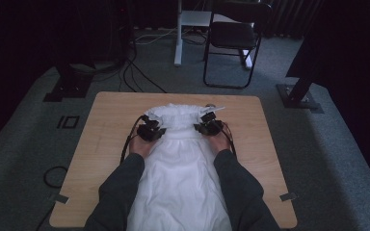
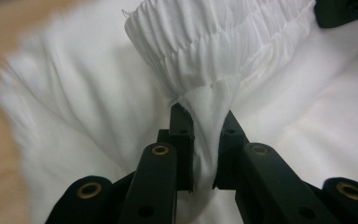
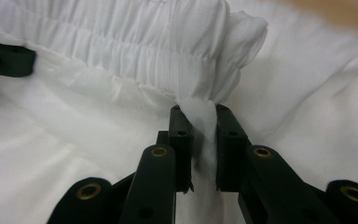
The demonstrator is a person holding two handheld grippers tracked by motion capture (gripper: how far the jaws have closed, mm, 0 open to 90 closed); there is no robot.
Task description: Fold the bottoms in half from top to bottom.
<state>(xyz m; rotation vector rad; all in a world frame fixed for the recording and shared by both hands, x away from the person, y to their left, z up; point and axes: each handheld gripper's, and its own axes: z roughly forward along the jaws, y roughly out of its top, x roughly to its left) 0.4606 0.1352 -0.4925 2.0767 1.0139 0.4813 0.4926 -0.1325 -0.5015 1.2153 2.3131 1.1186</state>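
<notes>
White garment [image 1: 180, 159] w/ elastic waistband [image 1: 180, 115] at frame centre on worktop [image 1: 106, 120]: left tool [image 1: 150, 129] & right tool [image 1: 208, 126] each pinching cloth just below band. Likely fold step; next needs even lift.

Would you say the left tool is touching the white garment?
Touching: the left gripper view shows the left tool pinching white garment fabric between its jaws.

Looks like lab or test room, not home. Grey carpet floor [image 1: 327, 159] all round small wooden table [image 1: 111, 130]. Past grippers, far side: black folding chair [image 1: 233, 38], white desk leg [image 1: 178, 33]. Far left of left gripper [image 1: 150, 131]: black stand foot [image 1: 70, 84], loose cables [image 1: 135, 72]. Far right: second stand foot [image 1: 299, 96]. Tape marks on carpet [image 1: 68, 121]. Dark walls.
</notes>
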